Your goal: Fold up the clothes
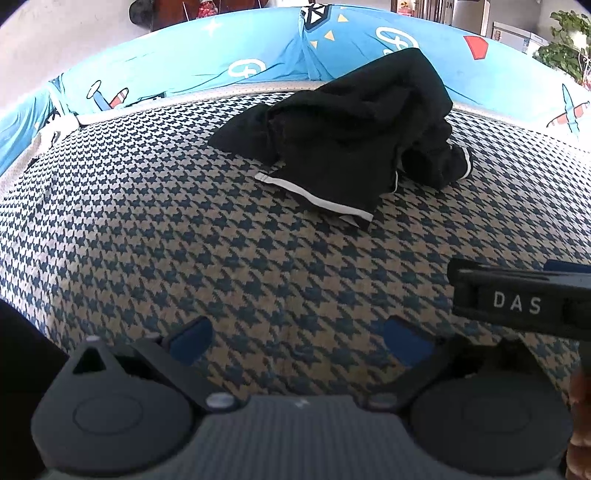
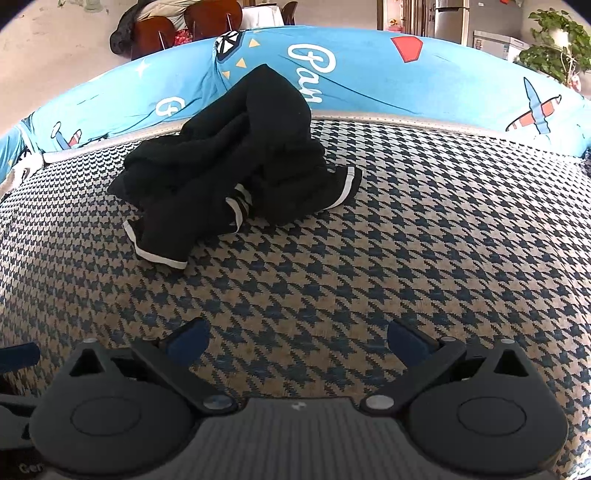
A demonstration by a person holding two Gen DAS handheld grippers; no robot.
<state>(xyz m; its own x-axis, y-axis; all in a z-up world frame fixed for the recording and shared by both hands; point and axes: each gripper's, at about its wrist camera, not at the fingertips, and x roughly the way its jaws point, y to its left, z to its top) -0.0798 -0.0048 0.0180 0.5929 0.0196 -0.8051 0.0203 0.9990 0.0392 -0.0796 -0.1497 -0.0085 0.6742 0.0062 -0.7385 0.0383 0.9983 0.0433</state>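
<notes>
A crumpled black garment [image 1: 343, 136] with white-trimmed hems lies in a heap at the far side of a houndstooth-covered surface [image 1: 166, 240]. The right wrist view shows the same black garment [image 2: 236, 162], its upper part leaning against the blue cover behind it. My left gripper [image 1: 299, 341] is open, well short of the garment, nothing between its blue pads. My right gripper [image 2: 297, 341] is open too, hovering over bare houndstooth cloth [image 2: 406, 240]. The right gripper's black body [image 1: 517, 299] shows at the right edge of the left wrist view.
A bright blue cover with plane prints [image 1: 369, 44] rises like a backrest behind the houndstooth surface [image 2: 369, 66]. Beyond it stand wooden chairs [image 2: 177, 26], a potted plant [image 2: 554, 48] and a fridge [image 2: 450, 18]. Wide bare cloth lies between both grippers and the garment.
</notes>
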